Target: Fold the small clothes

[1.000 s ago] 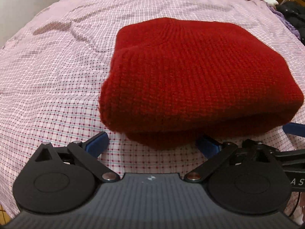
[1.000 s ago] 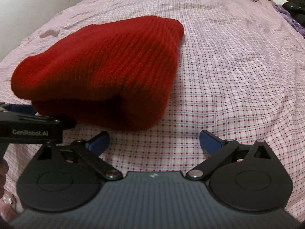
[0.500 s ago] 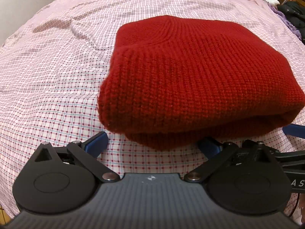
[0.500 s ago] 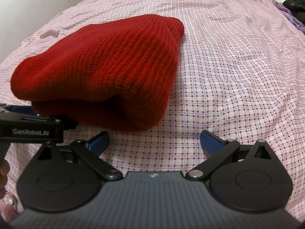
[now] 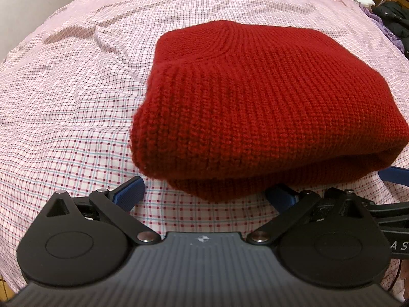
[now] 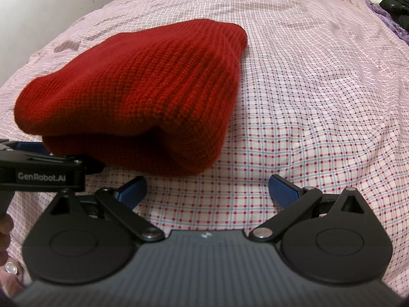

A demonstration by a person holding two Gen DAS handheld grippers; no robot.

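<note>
Both cameras have drawn slightly back and up since 1 second ago, so the hat (image 5: 258,102) now sits a little higher in each frame and more sheet (image 5: 64,117) shows in front of it. It lies folded in 2 layers on the checked sheet, right of centre in the left view and left of centre in the right view (its near edge just above the blue pads). Left gripper (image 5: 204,192) is spread wide and holds nothing; its right pad sits just under the hat's near edge. Right gripper (image 6: 207,188) is likewise spread and empty, apart from the hat.
</note>
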